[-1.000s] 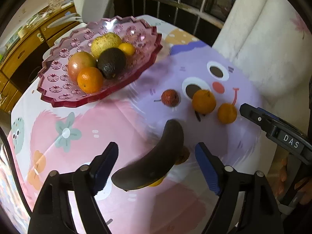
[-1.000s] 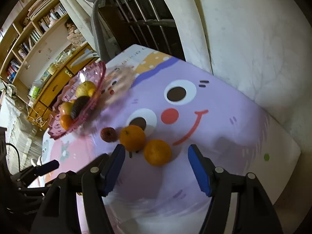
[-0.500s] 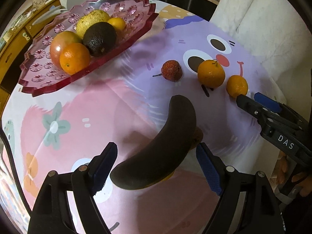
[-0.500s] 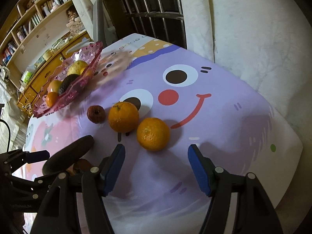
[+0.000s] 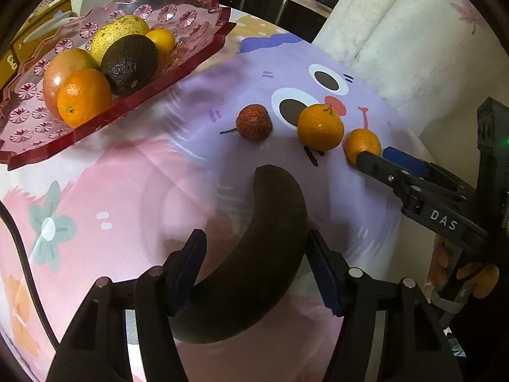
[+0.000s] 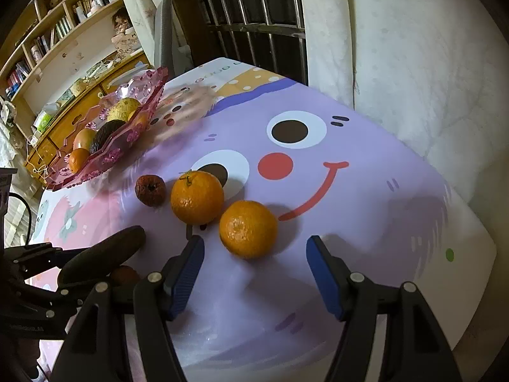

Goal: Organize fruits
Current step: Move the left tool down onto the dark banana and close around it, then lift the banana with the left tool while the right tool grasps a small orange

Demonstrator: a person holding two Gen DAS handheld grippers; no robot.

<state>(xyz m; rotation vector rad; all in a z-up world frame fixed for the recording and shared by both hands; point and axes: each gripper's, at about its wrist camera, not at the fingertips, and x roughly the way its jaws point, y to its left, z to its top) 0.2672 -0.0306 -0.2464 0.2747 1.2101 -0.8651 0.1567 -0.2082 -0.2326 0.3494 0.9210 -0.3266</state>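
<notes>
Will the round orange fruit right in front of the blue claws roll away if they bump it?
Probably yes. The round orange fruit looks ball-shaped and sits loose on the smooth printed tablecloth, so a nudge could roll it. Its dimpled peel may help the right gripper hold it. The gripper is open, with the fruit just beyond its tips.

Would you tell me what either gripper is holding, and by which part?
Neither holds anything yet: the left gripper straddles the dark banana's middle, open; the right gripper is open.

A cartoon-face tablecloth (image 6: 366, 197) in purple and pink covers the table. Behind it stand a barred metal window grille (image 6: 254, 16) and white floral curtains (image 6: 413, 63). Wooden bookshelves (image 6: 47, 31) and a wooden cabinet (image 6: 60, 127) occupy the left background.
</notes>
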